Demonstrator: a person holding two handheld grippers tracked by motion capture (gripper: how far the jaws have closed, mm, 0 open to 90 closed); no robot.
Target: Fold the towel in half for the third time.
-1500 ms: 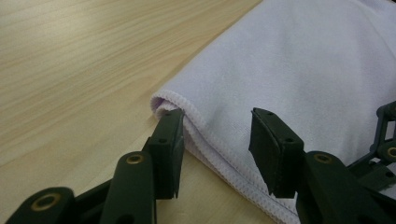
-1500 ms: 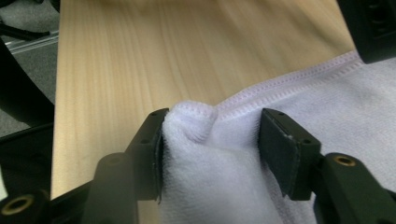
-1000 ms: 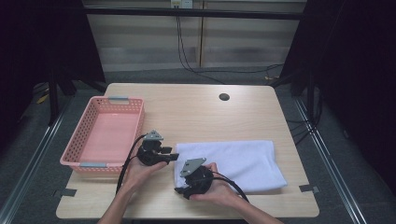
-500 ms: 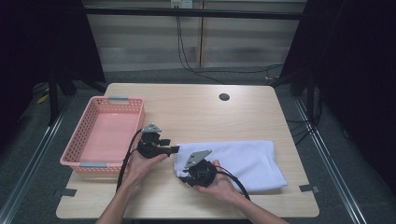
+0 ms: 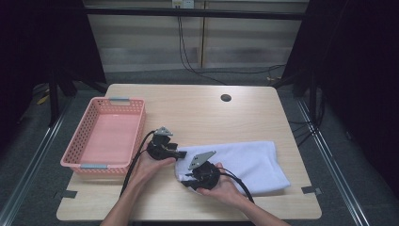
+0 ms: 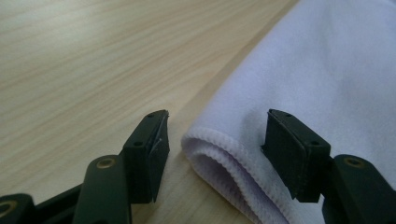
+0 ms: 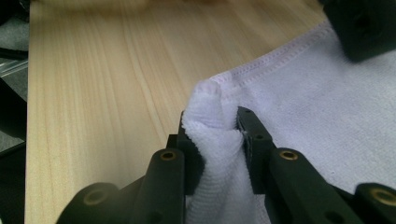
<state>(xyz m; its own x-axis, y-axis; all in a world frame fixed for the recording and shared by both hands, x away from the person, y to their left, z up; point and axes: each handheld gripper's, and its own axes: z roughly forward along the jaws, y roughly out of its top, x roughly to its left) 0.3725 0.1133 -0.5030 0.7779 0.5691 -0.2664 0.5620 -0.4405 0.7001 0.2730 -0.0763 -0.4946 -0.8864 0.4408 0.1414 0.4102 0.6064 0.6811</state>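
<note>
A folded white towel lies on the wooden table, right of the middle near the front. My left gripper is at the towel's left end, open, its jaws astride the folded hemmed edge without pinching it. My right gripper is at the towel's near left corner, shut on a bunched fold of the towel, which bulges up between the jaws. The left gripper's dark body shows at the top right of the right gripper view.
A pink perforated basket with nothing in it stands at the table's left side, close to my left hand. A dark round hole sits in the tabletop at the far middle. Bare wood lies beyond the towel.
Both grippers have moved forward and to the right onto the towel's left end. The right gripper has gone from the table's front edge to the towel's corner.
</note>
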